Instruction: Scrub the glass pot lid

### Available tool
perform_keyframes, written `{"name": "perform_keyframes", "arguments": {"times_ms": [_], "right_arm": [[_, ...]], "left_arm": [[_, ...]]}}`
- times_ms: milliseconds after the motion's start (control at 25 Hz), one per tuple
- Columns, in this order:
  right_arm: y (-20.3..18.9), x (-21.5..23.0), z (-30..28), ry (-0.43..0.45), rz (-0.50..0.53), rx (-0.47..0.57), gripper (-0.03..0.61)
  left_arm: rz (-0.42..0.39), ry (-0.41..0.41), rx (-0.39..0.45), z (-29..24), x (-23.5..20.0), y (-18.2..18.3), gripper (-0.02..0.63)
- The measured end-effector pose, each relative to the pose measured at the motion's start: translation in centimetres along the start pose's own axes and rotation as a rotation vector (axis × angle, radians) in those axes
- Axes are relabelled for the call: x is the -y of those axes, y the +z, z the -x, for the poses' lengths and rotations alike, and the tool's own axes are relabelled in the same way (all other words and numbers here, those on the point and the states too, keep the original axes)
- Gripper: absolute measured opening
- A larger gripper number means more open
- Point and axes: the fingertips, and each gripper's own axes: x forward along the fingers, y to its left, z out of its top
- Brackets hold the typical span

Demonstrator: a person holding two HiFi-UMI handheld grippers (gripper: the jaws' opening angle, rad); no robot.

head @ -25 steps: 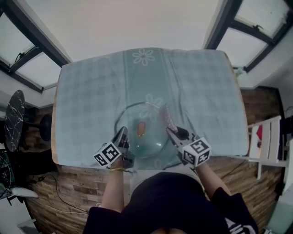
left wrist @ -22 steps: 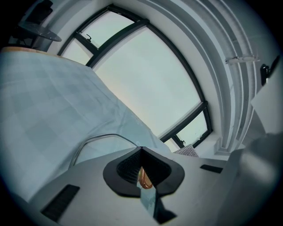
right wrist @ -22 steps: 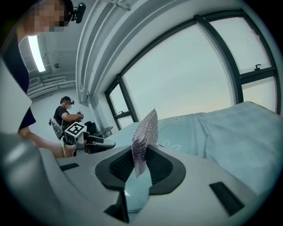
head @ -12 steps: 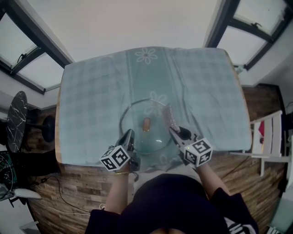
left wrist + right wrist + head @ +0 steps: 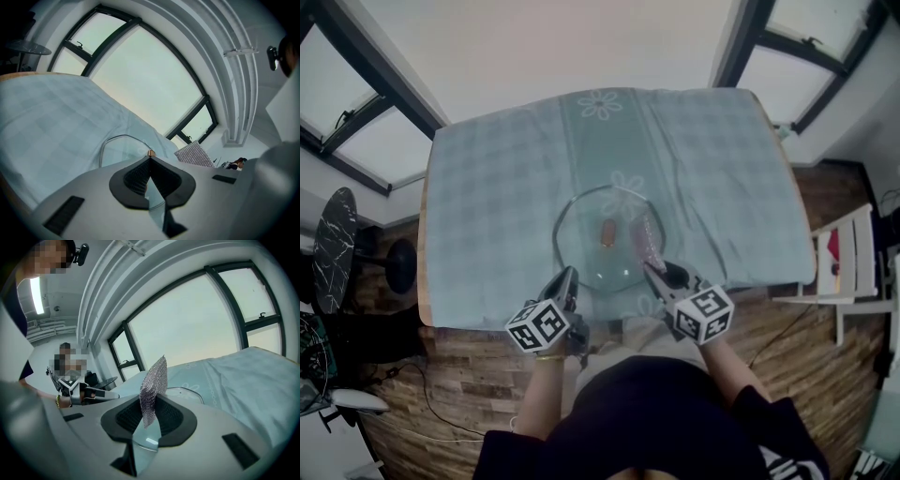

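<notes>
The glass pot lid [image 5: 591, 246] lies flat on the checked cloth, its orange knob [image 5: 607, 232] on top. My left gripper [image 5: 569, 273] is shut with nothing visible between its jaws. Its tip is at the lid's near-left rim. From the left gripper view, the lid [image 5: 117, 150] and knob [image 5: 151, 153] sit just past the shut left gripper [image 5: 150, 158]. My right gripper [image 5: 648, 266] is shut on a silver mesh scrubber [image 5: 647, 242], which stands up over the lid's right rim. The right gripper view shows the scrubber [image 5: 154, 380] pinched upright in the right gripper [image 5: 149, 401], with the lid [image 5: 185, 392] beyond.
The table's pale blue cloth [image 5: 487, 178] hangs over the near edge by my grippers. A white chair [image 5: 848, 272] stands at the right and a dark round stool [image 5: 333, 244] at the left. Windows run behind the table. A second person [image 5: 239, 163] is far off.
Both grippers have drawn back toward the near table edge, from over the lid to its near rim. The lid has stayed put. The scrubber remains held.
</notes>
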Motion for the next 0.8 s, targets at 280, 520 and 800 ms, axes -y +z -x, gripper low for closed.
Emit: {"name": "perform_keyframes", "arguments": {"times_ms": [280, 520, 800], "right_arm": [[-2.1, -4.4, 2.0, 0.002, -0.004, -0.014, 0.078], [-3.2, -7.0, 3.9, 0.001, 0.000, -0.012, 0.078], [-4.5, -9.4, 5.3, 0.000, 0.010, -0.014, 0.078]], "left_arm": [[-0.061, -0.001, -0.028, 3.6, 0.4, -1.5, 0.002], [-0.068, -0.001, -0.035, 6.3, 0.5, -3.0, 0.003], [-0.091, 0.009, -0.035, 9.1, 0.2, -4.7, 0.003]]}}
